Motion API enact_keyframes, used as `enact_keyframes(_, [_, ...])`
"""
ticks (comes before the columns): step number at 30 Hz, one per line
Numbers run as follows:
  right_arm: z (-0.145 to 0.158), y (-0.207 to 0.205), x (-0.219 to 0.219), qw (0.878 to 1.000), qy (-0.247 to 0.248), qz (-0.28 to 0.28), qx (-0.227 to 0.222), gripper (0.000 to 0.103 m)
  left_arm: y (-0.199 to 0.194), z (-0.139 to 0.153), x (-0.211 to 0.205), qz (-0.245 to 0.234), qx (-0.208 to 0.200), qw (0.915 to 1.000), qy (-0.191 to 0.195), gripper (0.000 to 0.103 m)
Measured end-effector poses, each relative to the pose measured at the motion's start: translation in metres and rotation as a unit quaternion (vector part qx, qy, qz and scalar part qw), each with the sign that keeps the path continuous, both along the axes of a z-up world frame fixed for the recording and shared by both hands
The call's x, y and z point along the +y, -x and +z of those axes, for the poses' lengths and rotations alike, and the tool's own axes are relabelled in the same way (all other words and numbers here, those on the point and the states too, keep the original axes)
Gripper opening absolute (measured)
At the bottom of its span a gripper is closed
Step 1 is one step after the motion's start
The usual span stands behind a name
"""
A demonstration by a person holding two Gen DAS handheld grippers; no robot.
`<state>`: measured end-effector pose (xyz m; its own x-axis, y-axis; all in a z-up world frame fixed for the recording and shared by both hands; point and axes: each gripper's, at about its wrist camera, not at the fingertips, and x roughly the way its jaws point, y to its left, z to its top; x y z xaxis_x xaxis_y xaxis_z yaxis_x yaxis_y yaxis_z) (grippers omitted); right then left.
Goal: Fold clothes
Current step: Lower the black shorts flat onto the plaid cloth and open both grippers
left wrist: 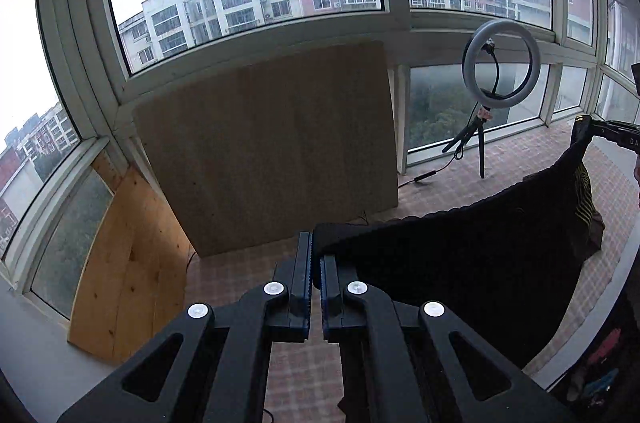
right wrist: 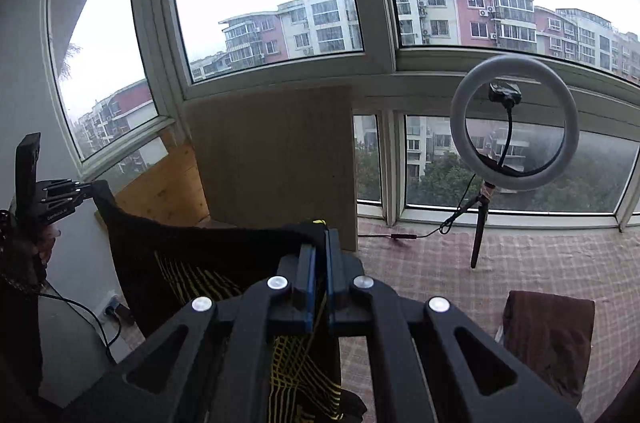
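Gripping: left claw point(left wrist: 315, 255) is narrowed onto a top corner of the black garment point(left wrist: 460, 263), cloth pinched between its blue-edged pads.
Right claw: right claw point(right wrist: 318, 243) is likewise closed down on the opposite top corner of the garment, a bit of yellow trim poking out at the tips.
Garment position: held up in the air between the two claws, its top edge sagging in a shallow curve from one to the other; the body hangs down below, with a yellow grid pattern showing on its lower part in the right wrist view.
Handling: judged soft, limp and light; it drapes freely and will not keep a shape by itself, so a fold needs it laid on a surface or swung over.
Where to hold: the two top corners look like the right hold for spreading it; grips near the hem or mid-edge would suit a later fold.
Risk: thin knit could slip from the pads if the span is pulled too tight.
Below: patterned floor covering point(right wrist: 500, 263), with a brown folded cloth point(right wrist: 548, 335) lying on it to the right.
Beyond: a tan board point(left wrist: 272, 143) leaning against the window wall, a ring light point(right wrist: 514, 123) on its tripod near the glass.
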<state>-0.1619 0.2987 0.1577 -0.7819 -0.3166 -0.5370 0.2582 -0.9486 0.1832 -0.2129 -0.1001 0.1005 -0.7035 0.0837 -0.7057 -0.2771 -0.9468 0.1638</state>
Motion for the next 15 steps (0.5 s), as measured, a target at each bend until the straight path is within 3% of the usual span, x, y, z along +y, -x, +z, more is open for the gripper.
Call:
enact_keyframes(2, [-0.053, 0.058, 0.002, 0.998, -0.013, -0.029, -0.057, 0.004, 0.058, -0.065, 0.019, 0.016, -0.073, 0.997, 0.021, 0.009])
enact_keyframes(4, [-0.119, 0.123, -0.003, 0.988, -0.053, -0.051, -0.135, 0.005, 0.106, -0.14, 0.036, 0.032, -0.16, 0.9854, 0.049, 0.013])
enact_keyframes(5, [-0.157, 0.15, -0.005, 0.978, -0.073, -0.059, -0.186, 0.006, 0.117, -0.169, 0.04, 0.03, -0.192, 0.98, 0.041, 0.016])
enact_keyframes(7, [-0.219, 0.177, -0.002, 0.961, -0.063, -0.069, -0.261, 0.009, 0.122, -0.21, 0.046, 0.015, -0.23, 0.9727, 0.024, 0.016])
enact_keyframes(9, [-0.256, 0.174, 0.005, 0.955, -0.03, -0.057, -0.288, 0.012, 0.11, -0.227, 0.049, -0.002, -0.231, 0.9727, 0.022, 0.018])
enact_keyframes(11, [-0.275, 0.158, 0.008, 0.956, -0.024, -0.047, -0.288, 0.018, 0.094, -0.233, 0.045, -0.013, -0.226, 0.9738, 0.025, 0.028])
enact_keyframes(13, [-0.281, 0.146, 0.013, 0.956, -0.036, -0.051, -0.287, 0.027, 0.094, -0.234, 0.038, -0.017, -0.23, 0.9729, 0.007, 0.03])
enact_keyframes(15, [-0.278, 0.149, 0.028, 0.959, 0.015, -0.047, -0.28, 0.027, 0.114, -0.236, 0.039, -0.01, -0.237, 0.9713, 0.009, 0.035])
